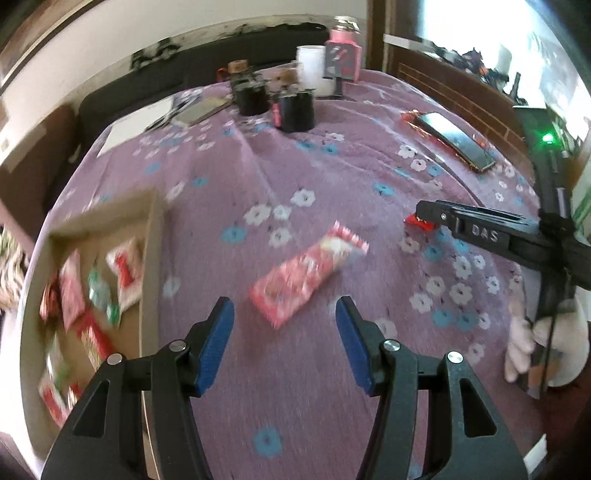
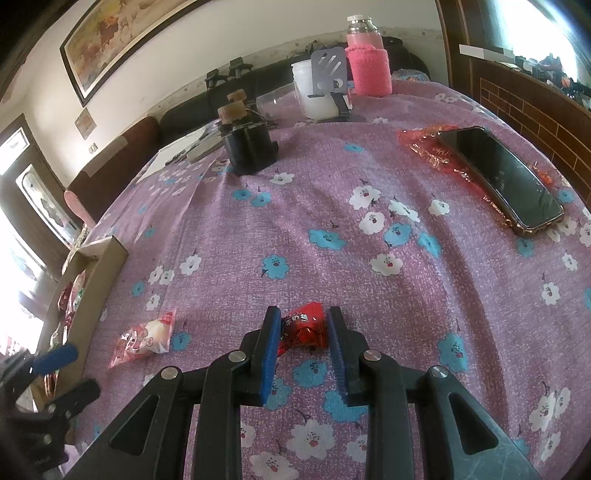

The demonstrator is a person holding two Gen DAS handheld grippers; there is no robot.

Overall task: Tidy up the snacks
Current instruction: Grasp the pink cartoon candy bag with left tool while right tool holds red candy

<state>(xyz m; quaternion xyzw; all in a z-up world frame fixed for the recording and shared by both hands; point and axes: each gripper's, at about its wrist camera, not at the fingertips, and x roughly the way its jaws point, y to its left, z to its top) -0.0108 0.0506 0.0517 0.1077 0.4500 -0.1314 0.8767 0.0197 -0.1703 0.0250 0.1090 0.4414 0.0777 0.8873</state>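
Two tools: right tool [image 2: 301, 325] straddles red candy [image 2: 304, 326], unclamped.

This is a room in somebody's home, a living room by the look of it. A big painting [image 2: 122, 40] in a dark frame hangs on the white wall. Under it runs a long dark sofa [image 2: 147, 136]. The desk is covered with a purple cloth [image 2: 332, 206] with white and blue flowers on it. On the cloth lie everyday things: a phone [image 2: 502, 177], a bottle in a pink knitted sleeve [image 2: 367, 62], a white cup [image 2: 314, 92] and a cardboard box [image 1: 151, 258] with snacks in it. Bright daylight comes in through a window [image 2: 535, 22].
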